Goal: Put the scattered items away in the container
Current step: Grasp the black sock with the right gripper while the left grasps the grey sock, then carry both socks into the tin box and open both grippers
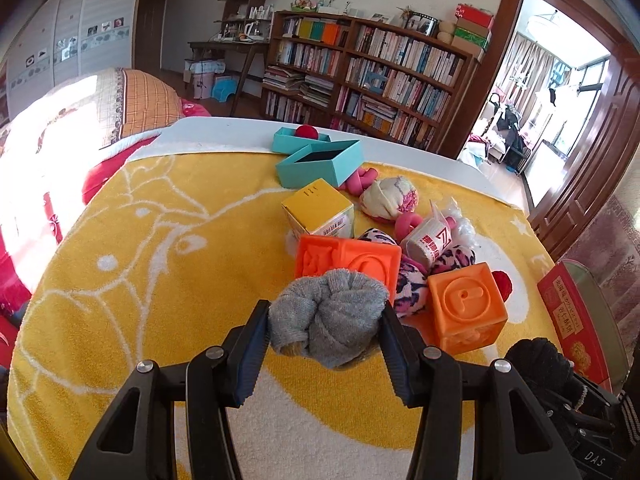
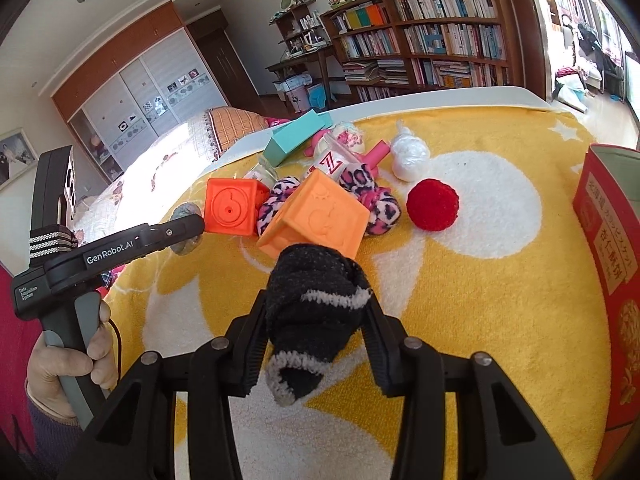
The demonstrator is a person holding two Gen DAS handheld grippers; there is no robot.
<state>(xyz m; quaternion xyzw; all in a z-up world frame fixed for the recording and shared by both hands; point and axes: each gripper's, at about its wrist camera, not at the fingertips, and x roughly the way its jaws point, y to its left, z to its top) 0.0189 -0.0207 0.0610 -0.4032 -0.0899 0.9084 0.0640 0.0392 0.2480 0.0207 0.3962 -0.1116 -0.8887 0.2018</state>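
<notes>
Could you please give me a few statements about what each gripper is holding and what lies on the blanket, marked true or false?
1. The left gripper is shut on a grey sock bundle. True.
2. The right gripper holds a red ball. False: it is shut on a black sock bundle; the red ball lies on the yellow blanket.
3. The teal box stands open. True.
4. The two orange cubes are stacked on each other. False: they lie side by side, with a leopard-print bundle between them.
5. The red carton stands at the right edge of the blanket. True.
</notes>
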